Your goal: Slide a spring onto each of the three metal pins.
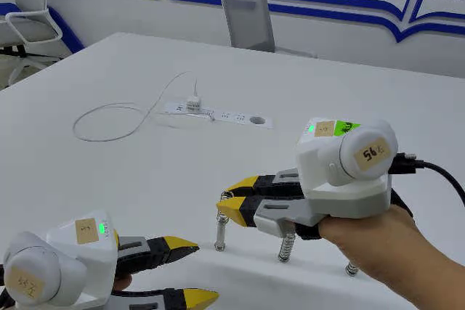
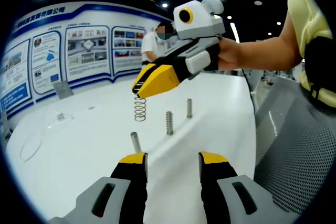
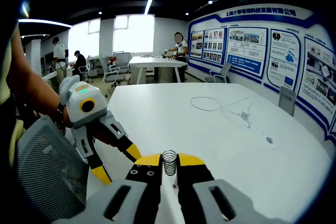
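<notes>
One bare pin (image 2: pixel 135 142) near table (image 2: pixel 79 129) edge, right claw (image 2: pixel 139 90) gripping spring (image 2: pixel 139 109) just above it, left claw (image 2: pixel 173 157) open, apart.

A power strip (image 1: pixel 218 115) and looped cable (image 1: pixel 74 127) lie on the table (image 1: pixel 327 85).

The right hand-held gripper (image 1: pixel 231 205) is pinched together, the left hand-held gripper (image 1: pixel 205 272) spread.

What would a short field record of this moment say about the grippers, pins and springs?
right gripper: shut on a spring, which hangs just above the bare pin
bare pin: no spring on it yet
middle pin: spring on
far pin: spring on
left gripper: open, empty, near the bare pin
surface: white table
</notes>
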{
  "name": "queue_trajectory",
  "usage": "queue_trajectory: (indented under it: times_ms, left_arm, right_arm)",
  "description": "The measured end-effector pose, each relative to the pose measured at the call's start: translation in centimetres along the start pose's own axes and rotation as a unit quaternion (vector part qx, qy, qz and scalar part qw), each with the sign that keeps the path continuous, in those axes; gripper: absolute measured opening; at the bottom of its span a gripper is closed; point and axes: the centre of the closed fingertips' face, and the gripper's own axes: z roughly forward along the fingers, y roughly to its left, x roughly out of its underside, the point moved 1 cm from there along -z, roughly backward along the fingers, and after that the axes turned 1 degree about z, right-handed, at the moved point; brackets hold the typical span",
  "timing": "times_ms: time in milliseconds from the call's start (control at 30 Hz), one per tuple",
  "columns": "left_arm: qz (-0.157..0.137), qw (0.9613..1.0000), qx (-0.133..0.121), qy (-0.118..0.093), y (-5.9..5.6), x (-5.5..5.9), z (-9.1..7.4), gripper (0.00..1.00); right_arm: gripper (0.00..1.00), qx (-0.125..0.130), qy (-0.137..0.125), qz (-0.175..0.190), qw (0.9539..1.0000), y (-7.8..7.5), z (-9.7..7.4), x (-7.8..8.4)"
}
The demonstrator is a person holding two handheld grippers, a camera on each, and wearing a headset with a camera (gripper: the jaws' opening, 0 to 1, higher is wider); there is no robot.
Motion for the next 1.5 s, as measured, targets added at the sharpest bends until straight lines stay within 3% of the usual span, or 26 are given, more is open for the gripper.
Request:
queue_trajectory:
  times_ms: [533, 1500]
  left_arm:
    - [-0.009, 0.9999, -0.007, -0.001, 0.4, 0.2, -0.1, 0.44]
    - [-0.039, 0.9989, -0.025, -0.002, 1.1, 0.5, -0.5, 0.65]
  right_arm:
    - [0.12, 0.01, 0.014, 0.025, 0.9995, -1.4, 1.6, 1.5]
    - [0.12, 0.005, 0.03, 0.038, 0.9988, -1.6, 2.8, 3.4]
